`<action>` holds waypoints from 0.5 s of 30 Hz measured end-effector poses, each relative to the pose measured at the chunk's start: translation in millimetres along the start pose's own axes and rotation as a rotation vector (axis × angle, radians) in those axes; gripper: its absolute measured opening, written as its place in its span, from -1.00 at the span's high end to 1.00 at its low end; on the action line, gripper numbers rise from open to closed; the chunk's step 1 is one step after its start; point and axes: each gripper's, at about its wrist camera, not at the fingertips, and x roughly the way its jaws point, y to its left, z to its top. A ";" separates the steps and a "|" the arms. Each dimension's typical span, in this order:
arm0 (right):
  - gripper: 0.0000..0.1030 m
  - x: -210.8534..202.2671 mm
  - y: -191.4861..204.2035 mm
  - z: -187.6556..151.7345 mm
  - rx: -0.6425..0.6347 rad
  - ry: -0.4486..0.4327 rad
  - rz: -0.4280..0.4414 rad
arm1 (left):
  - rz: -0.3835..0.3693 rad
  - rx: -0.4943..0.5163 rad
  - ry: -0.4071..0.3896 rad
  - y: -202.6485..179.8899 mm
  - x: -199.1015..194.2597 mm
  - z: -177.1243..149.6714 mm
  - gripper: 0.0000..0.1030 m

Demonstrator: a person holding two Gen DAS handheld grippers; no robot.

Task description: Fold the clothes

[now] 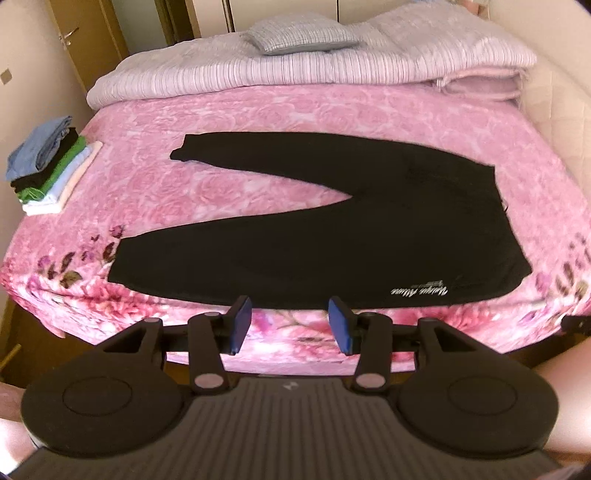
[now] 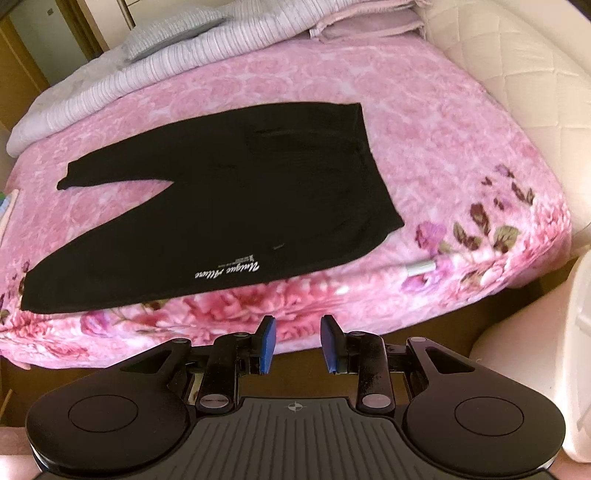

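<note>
Black trousers (image 1: 332, 229) lie spread flat on the bed, legs splayed in a V, white script logo near the front edge, waistband out at three o'clock in the left wrist view and both cuffs reaching toward nine. They sit on a pink floral blanket (image 1: 221, 110), close to its near edge. Left gripper (image 1: 290, 325) hovers just short of that edge at six o'clock, jaws wide and empty; right gripper (image 2: 298, 343) hangs likewise before the bed, jaws parted a little narrower, holding nothing. Off at nine o'clock a stack of folded clothes (image 1: 48, 166) waits, and beyond at twelve a striped quilt (image 1: 295, 70) with a grey pillow (image 1: 301, 35) on top. Nothing folded on these trousers yet, by my reading. The danger: plush blanket underneath, so a low pinch may catch blanket pile along with cloth and drag everything. And the near leg runs along the bed's edge, so a loose one-layer grab could let it slide off.
</note>
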 end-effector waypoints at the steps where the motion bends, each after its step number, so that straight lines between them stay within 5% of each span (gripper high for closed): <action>1: 0.41 0.5 -0.1 -0.7 0.002 0.007 0.002 | 0.006 0.008 0.004 -0.8 0.4 -1.3 0.19; 15: 0.41 16.1 14.4 -8.5 -0.025 0.076 0.013 | 0.043 -0.029 0.080 15.8 7.4 -22.6 0.19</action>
